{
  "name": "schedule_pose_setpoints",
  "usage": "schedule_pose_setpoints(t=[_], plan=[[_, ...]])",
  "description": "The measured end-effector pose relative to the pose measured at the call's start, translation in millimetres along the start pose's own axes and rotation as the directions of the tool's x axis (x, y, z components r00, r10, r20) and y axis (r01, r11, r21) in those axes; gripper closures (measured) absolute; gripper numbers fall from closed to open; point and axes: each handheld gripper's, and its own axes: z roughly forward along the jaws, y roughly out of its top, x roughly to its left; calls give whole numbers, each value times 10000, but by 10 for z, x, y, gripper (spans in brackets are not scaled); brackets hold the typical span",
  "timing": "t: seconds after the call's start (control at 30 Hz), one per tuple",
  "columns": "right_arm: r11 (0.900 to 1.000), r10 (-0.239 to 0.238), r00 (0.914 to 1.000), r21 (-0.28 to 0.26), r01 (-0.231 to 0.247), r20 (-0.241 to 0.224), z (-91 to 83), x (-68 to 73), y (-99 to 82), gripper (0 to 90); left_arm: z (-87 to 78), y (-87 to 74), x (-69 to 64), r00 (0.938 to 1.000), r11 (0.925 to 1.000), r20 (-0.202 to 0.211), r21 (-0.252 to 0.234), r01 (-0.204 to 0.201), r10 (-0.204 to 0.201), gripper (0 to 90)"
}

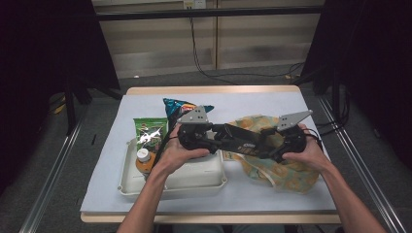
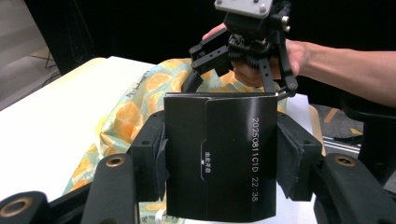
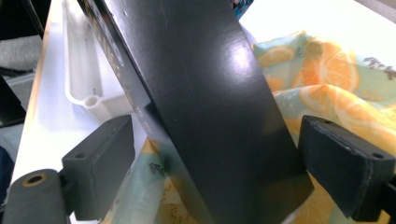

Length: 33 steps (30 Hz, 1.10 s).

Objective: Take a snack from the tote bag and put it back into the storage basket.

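A long black carton (image 1: 238, 138) hangs level above the table between my two grippers. My left gripper (image 1: 221, 138) is shut on one end; in the left gripper view its pads (image 2: 149, 154) press both sides of the carton (image 2: 219, 154), which bears white printed digits. My right gripper (image 1: 265, 144) faces it from the right, seen beyond the carton in the left gripper view (image 2: 238, 88). In the right gripper view the carton's (image 3: 201, 93) other end lies between the right gripper's (image 3: 224, 163) open jaws, and the pads (image 3: 345, 163) do not press on it.
A cloth bag printed with orange slices (image 1: 286, 170) lies under the carton at the right. A white tray (image 1: 194, 179) sits at the front left with a white-capped bottle (image 1: 143, 158). A green snack bag (image 1: 150, 131) and a blue chip bag (image 1: 177, 108) lie behind it.
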Motion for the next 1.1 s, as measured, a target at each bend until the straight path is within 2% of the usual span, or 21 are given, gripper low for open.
schedule_pose_setpoints(t=[0.1,0.17,0.3,0.37,0.53,0.67,0.73,0.8,0.9,1.1], plan=[[9999,-75,9998,114,76,-160,27,7,-6,138,-2,1,0,10000,9999,32,121,-49,48,443],[9992,-244,9996,322,249,-156,28,15,-11,192,-3,-1,3,10000,9999,89,143,-43,42,443],[9982,-554,9983,215,557,-161,6,23,-17,211,-7,-1,11,9998,10000,218,4,-26,26,442],[9972,-678,9972,309,687,-304,18,25,-16,213,-9,-3,10,9997,9999,230,92,-71,69,442],[9961,-707,9965,504,728,-438,94,23,-13,209,2,-11,24,9997,9999,247,122,-27,24,442],[9949,-832,9944,508,866,-654,100,41,-12,267,-14,-12,35,9992,9999,397,111,29,-33,438],[9931,-973,9922,585,1020,-779,78,51,0,295,-30,-11,34,9993,10000,387,27,12,-13,432],[9918,-1070,9895,596,1130,-969,50,65,16,338,-47,-3,38,9999,9999,151,-128,49,-47,409],[9884,-1325,9852,597,1395,-1088,12,107,49,386,-78,-6,53,10000,9999,23,-130,53,-52,371],[9864,-1404,9819,675,1498,-1268,-33,145,92,421,-89,-12,55,9999,9998,41,-106,149,-149,333]])
